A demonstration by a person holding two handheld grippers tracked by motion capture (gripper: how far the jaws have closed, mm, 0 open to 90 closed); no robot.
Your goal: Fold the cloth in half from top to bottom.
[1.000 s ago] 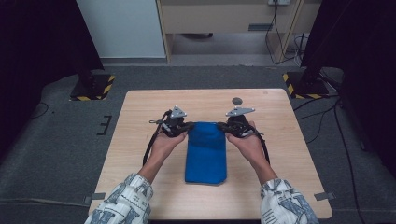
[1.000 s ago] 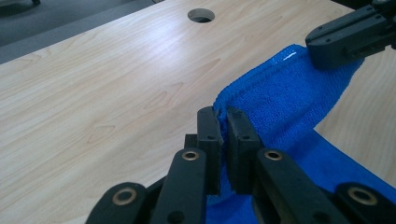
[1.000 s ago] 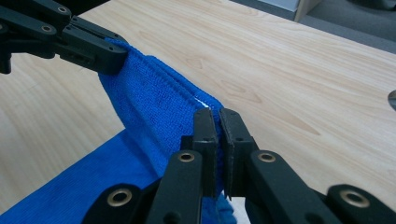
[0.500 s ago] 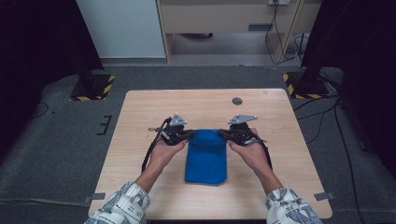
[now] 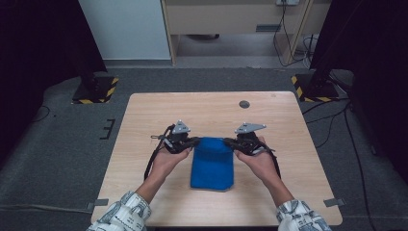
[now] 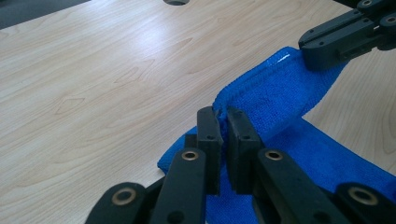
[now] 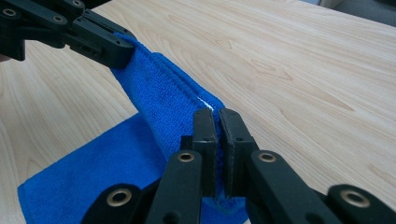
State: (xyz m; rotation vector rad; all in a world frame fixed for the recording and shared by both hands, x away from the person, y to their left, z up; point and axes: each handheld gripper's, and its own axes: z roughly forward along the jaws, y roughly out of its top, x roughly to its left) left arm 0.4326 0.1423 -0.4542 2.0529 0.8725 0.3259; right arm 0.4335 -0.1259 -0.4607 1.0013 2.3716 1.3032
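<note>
A blue cloth (image 5: pixel 212 163) lies mid-tabletop (image 5: pixel 144 120), its 12 o'clock edge lifted. The left tongs (image 6: pixel 223 122) pinch that edge's 9 o'clock corner; the right tongs (image 7: pixel 217 122) pinch its 3 o'clock corner, both clamped tight.

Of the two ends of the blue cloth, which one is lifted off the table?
The far end of the blue microfibre cloth, pinched at its corners by the left gripper and right gripper; the near end lies flat on the wooden table.
</note>
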